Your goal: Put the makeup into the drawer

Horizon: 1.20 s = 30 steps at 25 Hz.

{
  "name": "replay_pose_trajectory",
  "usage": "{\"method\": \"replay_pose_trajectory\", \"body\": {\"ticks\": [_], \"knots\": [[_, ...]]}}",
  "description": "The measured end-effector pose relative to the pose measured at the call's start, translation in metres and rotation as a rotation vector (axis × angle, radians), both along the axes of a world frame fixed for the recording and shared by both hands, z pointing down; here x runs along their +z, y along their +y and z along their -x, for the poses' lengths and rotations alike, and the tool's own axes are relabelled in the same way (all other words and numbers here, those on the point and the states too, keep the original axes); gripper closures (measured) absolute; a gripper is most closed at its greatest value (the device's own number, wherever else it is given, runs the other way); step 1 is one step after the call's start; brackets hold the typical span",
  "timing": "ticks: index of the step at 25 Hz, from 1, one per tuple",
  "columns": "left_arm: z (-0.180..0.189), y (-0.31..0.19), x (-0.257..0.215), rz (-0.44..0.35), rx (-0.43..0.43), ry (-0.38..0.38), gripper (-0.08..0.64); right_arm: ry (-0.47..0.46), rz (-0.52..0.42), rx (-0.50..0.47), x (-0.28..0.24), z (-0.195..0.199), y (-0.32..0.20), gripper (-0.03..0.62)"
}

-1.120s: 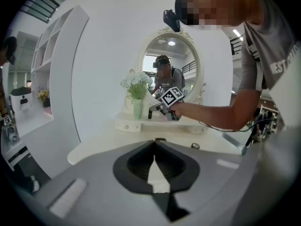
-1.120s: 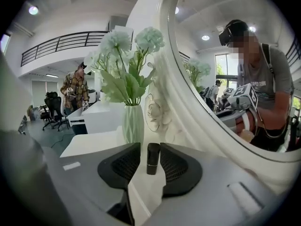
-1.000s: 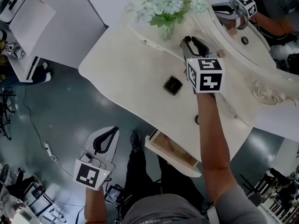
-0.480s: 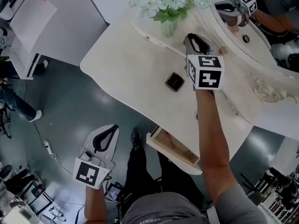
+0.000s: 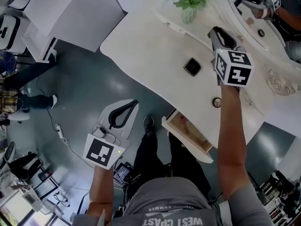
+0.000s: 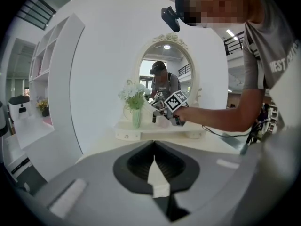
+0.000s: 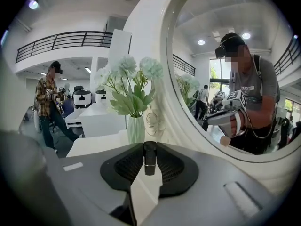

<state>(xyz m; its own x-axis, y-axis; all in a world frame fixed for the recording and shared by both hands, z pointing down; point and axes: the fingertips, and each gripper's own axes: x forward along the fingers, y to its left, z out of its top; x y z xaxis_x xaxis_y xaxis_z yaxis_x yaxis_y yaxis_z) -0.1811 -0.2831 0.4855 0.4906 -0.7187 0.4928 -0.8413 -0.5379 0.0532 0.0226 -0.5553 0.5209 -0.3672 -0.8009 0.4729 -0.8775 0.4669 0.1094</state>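
In the head view the drawer (image 5: 183,139) stands pulled out from the table (image 5: 141,55) edge, at 6 o'clock of a black compact (image 5: 193,66) that lies on the tabletop. A thin reddish item (image 5: 185,125) lies inside the drawer, too small to name. The right gripper (image 5: 219,34) hangs over the table at 2 o'clock of the compact, near the vase (image 5: 189,14) and the mirror (image 5: 263,36). The left gripper (image 5: 133,102) is off the table, over the floor at 9 o'clock of the drawer. In the left gripper view its fingers (image 6: 141,161) are pressed together with nothing between them, so that hand is idle. Across the room the other gripper shows above the tabletop, apart from the surface. In the right gripper view the fingers (image 7: 127,166) are narrowed onto a small dark tube (image 7: 150,157), likely a lipstick, which stands upright in their grip, with the vase at 11 o'clock behind it. So the task looks partly done: the drawer is open, possibly one piece is already in it, and the tube is picked up but not yet over the drawer. The tube has yet to go down toward 6 o'clock and be let go inside. After that the compact awaits the same trip, and perhaps the drawer its closing.
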Motion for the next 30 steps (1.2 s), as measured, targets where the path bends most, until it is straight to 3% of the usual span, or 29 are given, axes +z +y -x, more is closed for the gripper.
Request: {"method": "replay_pose_trajectory", "body": {"ticks": [13,30], "knots": [[0.001,0.011,-0.073,-0.144,0.031,0.007,0.557,0.018,-0.025,-0.017,-0.062,-0.015,0.074,0.502],[-0.002,0.043,-0.136,-0.241,0.101,0.007,0.557,-0.009,-0.028,-0.035,-0.110,-0.024,0.181,0.503]]}}
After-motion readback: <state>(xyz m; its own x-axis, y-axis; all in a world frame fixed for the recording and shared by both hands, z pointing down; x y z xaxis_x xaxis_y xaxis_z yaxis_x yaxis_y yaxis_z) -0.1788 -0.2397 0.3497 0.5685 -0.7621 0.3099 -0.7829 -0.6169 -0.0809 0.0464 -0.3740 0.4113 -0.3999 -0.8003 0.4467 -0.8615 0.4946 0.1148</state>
